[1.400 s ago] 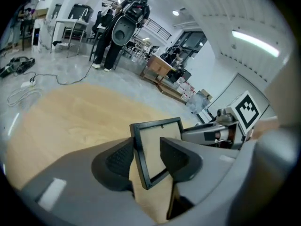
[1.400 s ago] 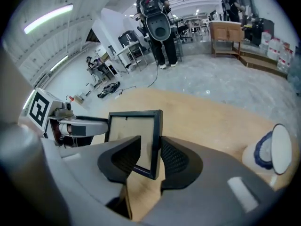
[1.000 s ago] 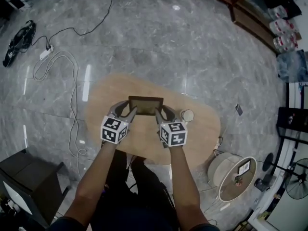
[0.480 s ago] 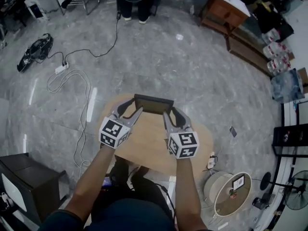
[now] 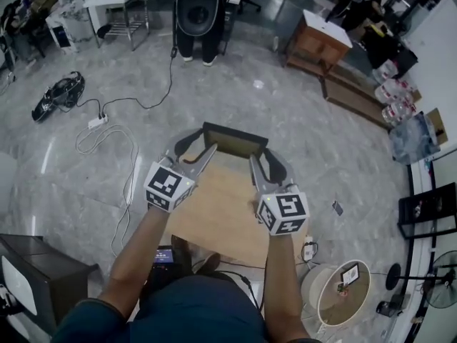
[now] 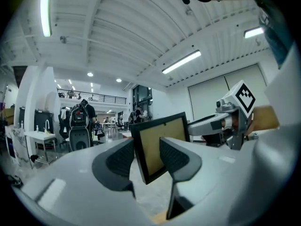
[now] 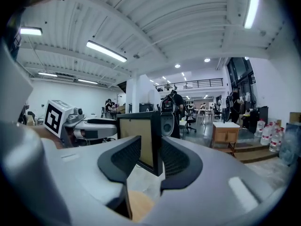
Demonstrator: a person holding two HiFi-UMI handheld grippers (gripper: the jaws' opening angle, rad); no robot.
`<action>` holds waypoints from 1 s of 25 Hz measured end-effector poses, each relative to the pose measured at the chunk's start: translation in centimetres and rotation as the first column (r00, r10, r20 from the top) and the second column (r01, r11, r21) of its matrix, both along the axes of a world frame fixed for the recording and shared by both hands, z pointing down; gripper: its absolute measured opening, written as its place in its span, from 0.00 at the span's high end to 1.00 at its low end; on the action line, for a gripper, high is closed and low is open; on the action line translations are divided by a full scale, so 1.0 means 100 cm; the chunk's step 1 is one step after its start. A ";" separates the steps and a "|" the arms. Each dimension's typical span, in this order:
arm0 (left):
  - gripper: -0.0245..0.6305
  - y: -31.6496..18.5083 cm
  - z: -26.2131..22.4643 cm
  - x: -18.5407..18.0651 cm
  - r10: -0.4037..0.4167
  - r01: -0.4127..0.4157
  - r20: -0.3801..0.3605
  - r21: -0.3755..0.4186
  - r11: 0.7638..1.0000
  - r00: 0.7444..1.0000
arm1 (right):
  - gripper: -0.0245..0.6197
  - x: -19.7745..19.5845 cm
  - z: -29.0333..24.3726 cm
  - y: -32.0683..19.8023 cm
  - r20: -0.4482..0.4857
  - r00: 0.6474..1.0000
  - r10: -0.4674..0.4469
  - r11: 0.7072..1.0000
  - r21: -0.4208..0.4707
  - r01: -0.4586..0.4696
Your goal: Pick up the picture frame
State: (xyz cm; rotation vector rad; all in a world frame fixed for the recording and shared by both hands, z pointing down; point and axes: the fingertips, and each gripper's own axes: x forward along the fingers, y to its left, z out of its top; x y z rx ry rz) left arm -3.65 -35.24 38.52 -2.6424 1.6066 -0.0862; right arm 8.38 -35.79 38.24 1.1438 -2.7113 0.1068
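Room: open workshop with a grey marble floor point(image 5: 300, 120); a wooden table point(image 5: 214, 213) sits mid-frame under the arms.
Head view, frame: the picture frame point(image 5: 232, 140) is at centre, held up off the table over its far edge.
Head view, grippers: the left gripper point(image 5: 202, 143) pinches the frame's left edge and the right gripper point(image 5: 260, 156) its right edge.
Head view, containers: a round white tub point(image 5: 314, 281) stands lower right with a small white tag lying in it; anything else in it is too small to tell.
Head view, hidden: the table's near edge is covered by the person's body.
Left gripper view: jaws are pressed on the frame's point(image 6: 150, 149) lower corner, tan panel showing; the right jaw covers part of the panel.
Right gripper view: jaws clamp the frame's point(image 7: 136, 131) edge; the frame's lower part is hidden behind the left jaw.
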 end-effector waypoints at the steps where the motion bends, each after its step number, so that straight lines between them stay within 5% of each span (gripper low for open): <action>1: 0.73 0.005 -0.014 0.002 0.006 -0.006 0.012 0.025 1.000 1.000 | 0.79 0.002 -0.013 0.006 0.006 1.000 0.001 1.000 0.020 -0.001; 11: 0.73 0.063 -0.102 -0.005 0.035 -0.053 0.103 0.180 0.982 0.994 | 0.79 -0.007 -0.094 0.061 0.063 0.998 -0.007 0.990 0.138 -0.002; 25: 0.73 0.087 -0.128 -0.013 0.038 -0.064 0.115 0.232 0.971 0.993 | 0.79 -0.013 -0.129 0.084 0.093 0.996 -0.008 0.979 0.205 -0.011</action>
